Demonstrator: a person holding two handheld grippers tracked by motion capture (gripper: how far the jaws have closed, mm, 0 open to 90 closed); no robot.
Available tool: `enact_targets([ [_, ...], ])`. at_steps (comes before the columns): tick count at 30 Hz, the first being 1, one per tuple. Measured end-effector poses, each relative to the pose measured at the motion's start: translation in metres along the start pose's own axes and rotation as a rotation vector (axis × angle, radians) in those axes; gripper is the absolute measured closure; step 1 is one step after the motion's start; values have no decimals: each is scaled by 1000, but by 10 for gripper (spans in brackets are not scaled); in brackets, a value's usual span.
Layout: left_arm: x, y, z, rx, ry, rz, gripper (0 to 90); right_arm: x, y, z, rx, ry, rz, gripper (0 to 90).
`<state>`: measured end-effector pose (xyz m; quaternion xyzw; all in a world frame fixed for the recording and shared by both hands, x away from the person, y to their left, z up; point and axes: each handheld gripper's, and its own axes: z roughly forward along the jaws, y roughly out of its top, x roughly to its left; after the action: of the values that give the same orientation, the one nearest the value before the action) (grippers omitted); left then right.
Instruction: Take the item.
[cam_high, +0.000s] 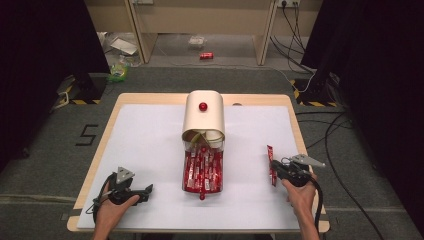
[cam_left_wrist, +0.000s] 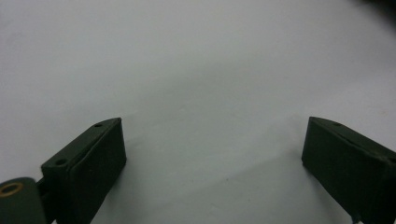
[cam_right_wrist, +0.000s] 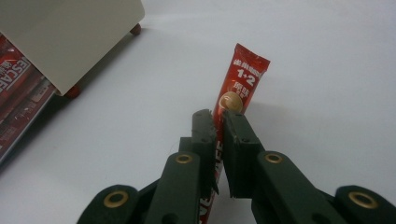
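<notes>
- High view: cream, round-topped dispenser box (cam_high: 203, 116) on the white desk (cam_high: 145, 145), its clear tray (cam_high: 202, 172) full of red sachets.
- Right tongs (cam_right_wrist: 218, 120): clamped on a slim red coffee sachet (cam_right_wrist: 243, 70), right of the tray.
- Left tongs (cam_left_wrist: 212, 149): spread wide, empty, above bare desk.

Bright even light, soft shadows, slight blur
</notes>
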<state>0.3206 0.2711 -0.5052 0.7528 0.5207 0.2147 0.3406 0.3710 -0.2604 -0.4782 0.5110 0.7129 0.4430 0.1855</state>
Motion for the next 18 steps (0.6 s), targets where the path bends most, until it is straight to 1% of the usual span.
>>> enact_targets([
  [11,0,0,0,0,0,-1,55,2,-1,3,14,3,-5,838],
  [18,0,0,0,0,0,-1,55,1,-2,5,24,-1,-4,838],
])
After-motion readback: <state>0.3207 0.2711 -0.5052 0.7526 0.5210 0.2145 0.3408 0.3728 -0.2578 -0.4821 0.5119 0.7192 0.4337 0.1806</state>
